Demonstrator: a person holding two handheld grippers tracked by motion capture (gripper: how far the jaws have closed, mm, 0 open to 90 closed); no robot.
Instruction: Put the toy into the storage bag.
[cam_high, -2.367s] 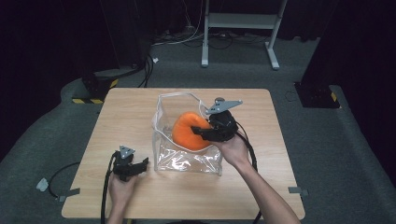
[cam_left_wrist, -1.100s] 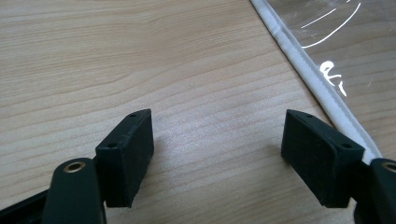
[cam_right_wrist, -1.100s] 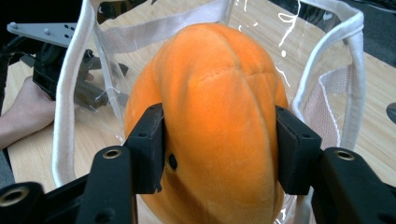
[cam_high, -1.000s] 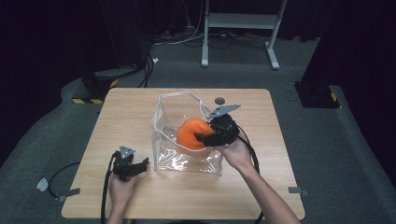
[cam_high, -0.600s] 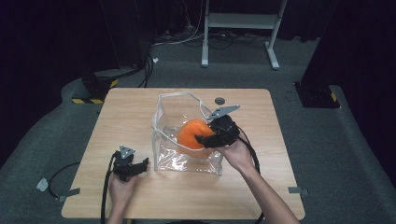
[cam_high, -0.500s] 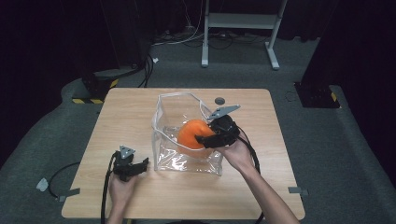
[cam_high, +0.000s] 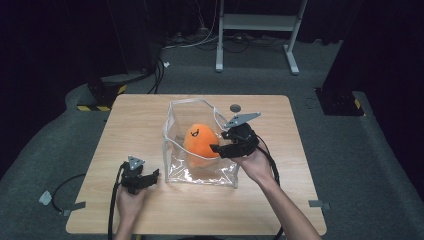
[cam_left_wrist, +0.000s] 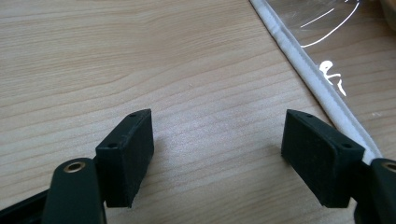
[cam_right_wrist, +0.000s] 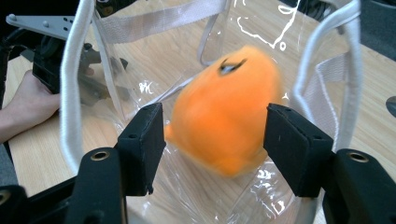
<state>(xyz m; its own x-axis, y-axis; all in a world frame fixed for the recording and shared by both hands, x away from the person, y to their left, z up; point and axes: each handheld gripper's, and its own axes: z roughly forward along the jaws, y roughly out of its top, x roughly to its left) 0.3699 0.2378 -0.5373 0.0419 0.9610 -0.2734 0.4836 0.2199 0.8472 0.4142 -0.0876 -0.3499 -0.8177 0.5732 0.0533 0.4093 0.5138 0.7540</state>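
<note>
The bag (cam_high: 200, 172) is clear, glossy plastic that catches the light, edged with white woven cloth tape. The toy (cam_right_wrist: 224, 109) inside it is orange and looks soft and matt, like plush. The desk (cam_left_wrist: 140, 60) is pale wood, smooth, with fine grain. The right hand-held gripper (cam_right_wrist: 212, 151) has matt black pads.

One wooden table (cam_high: 150, 125) stands on a grey floor. On it sits one clear plastic bag (cam_high: 200, 172) with white trim, and inside the bag lies one orange plush toy (cam_high: 200, 142). Two handheld grippers are present: one left gripper (cam_high: 142, 180) and one right gripper (cam_high: 220, 148), each held by one hand, so two hands (cam_high: 131, 205) in all. One small dark round disc (cam_high: 235, 107) lies on the tabletop. One white metal frame (cam_high: 257, 22) stands behind the table.
</note>
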